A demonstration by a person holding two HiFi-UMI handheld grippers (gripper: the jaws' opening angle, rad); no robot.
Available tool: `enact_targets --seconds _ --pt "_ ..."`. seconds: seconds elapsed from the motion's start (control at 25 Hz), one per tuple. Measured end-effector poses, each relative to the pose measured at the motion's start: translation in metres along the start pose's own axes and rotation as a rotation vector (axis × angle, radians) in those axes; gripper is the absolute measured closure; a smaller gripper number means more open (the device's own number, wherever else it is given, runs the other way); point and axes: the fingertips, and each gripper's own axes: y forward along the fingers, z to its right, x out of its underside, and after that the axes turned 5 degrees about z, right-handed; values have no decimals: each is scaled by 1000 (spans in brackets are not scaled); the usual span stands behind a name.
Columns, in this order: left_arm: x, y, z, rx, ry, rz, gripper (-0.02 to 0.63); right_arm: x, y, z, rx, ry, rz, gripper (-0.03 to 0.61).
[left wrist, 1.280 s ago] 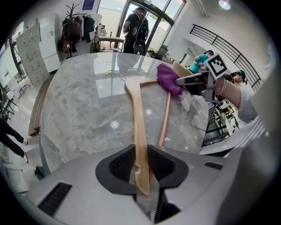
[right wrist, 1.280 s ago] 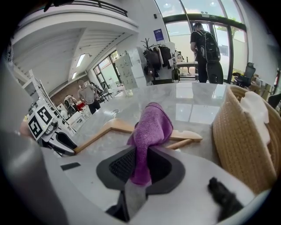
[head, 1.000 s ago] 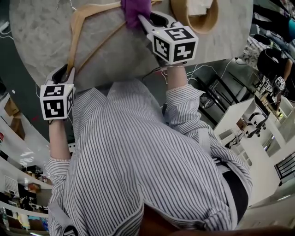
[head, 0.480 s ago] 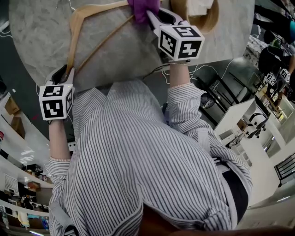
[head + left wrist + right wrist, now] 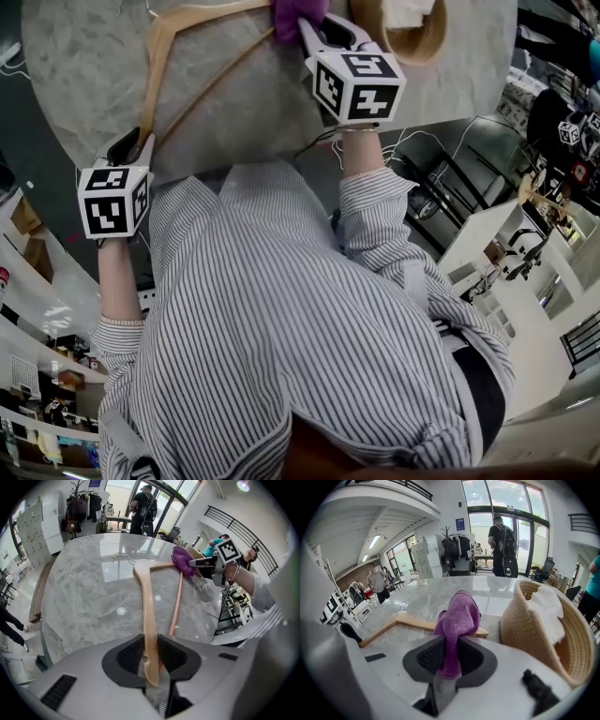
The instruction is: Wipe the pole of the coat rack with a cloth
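Hanger arm (image 5: 149, 616) gripped by left tool (image 5: 150, 657), pointing away, right tool (image 5: 449, 657) pinching cloth (image 5: 460, 613)

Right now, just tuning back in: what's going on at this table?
A person is working on a wooden hanger on the marble table. The left gripper is clamped on one end of the hanger, holding it. The right gripper grips a purple cloth and has it against the hanger's other arm. A straw hat sits beside the cloth.
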Motion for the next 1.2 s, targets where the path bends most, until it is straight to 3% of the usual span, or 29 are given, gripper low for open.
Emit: enact_targets --seconds 0.28,0.56,0.76,1.2 --pt "0 2 2 29 23 8 512 -3 -11 -15 22 -30 32 511" --pt "18 -8 6 82 77 54 467 12 -35 -62 17 -48 71 511" --pt "-11 -25 25 143 78 117 465 -1 -61 -78 16 -51 104 511" --pt "-66 -73 73 287 286 322 466 -25 -134 -140 -1 -12 258 511"
